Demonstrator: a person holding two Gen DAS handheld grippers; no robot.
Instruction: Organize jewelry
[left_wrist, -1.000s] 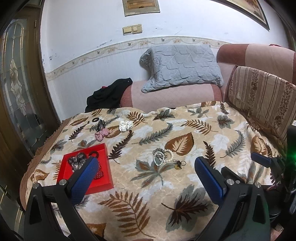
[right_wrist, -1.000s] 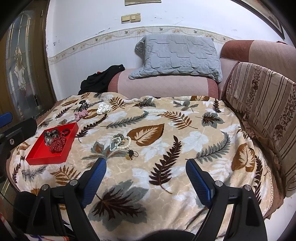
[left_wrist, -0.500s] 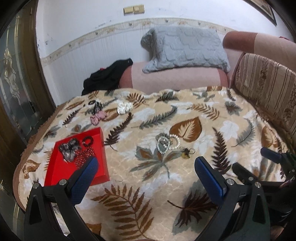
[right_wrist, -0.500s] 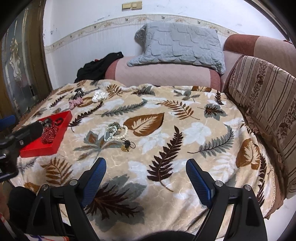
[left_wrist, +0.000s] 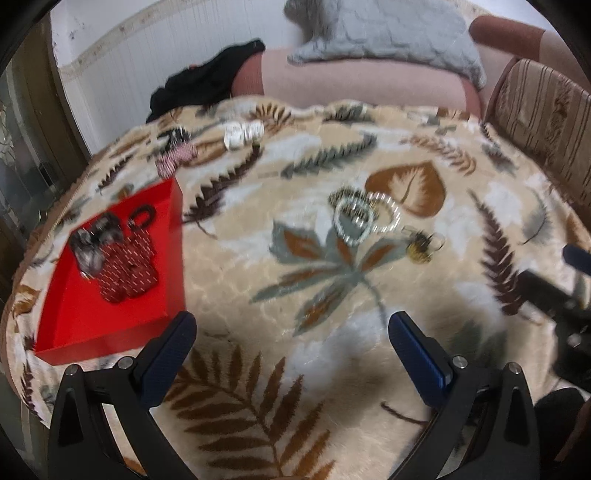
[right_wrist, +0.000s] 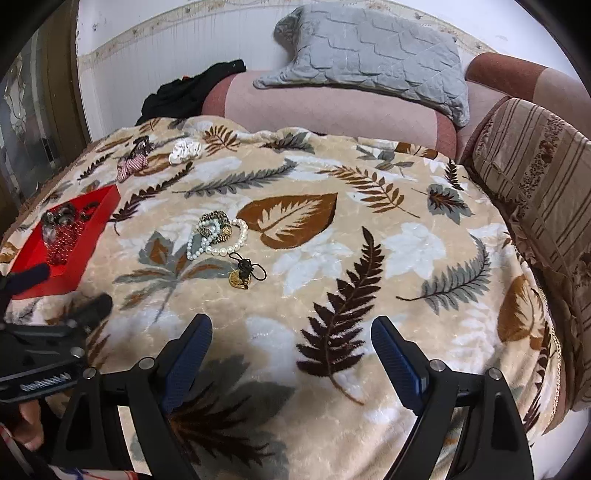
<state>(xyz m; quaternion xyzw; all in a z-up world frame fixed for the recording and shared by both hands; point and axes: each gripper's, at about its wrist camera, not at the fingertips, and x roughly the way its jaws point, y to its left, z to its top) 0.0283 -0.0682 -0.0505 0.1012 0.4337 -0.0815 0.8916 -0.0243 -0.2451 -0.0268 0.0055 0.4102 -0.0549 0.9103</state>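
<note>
Both grippers have dropped nearer the blanket; left gripper and right gripper spread wide, holding nothing

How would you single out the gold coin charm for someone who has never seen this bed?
Start at the big brown heart-shaped leaf mid-blanket. Just left of it lies a pearl bracelet pile; the gold coin charm sits just nearer the camera than that pile, the only flat gold disc, tied to a thin black cord loop.

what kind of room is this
Most likely a home living room or bedroom: a leaf-print blanket spread over a sofa or bed, a grey pillow on the padded backrest, and a red tray of jewelry.
</note>
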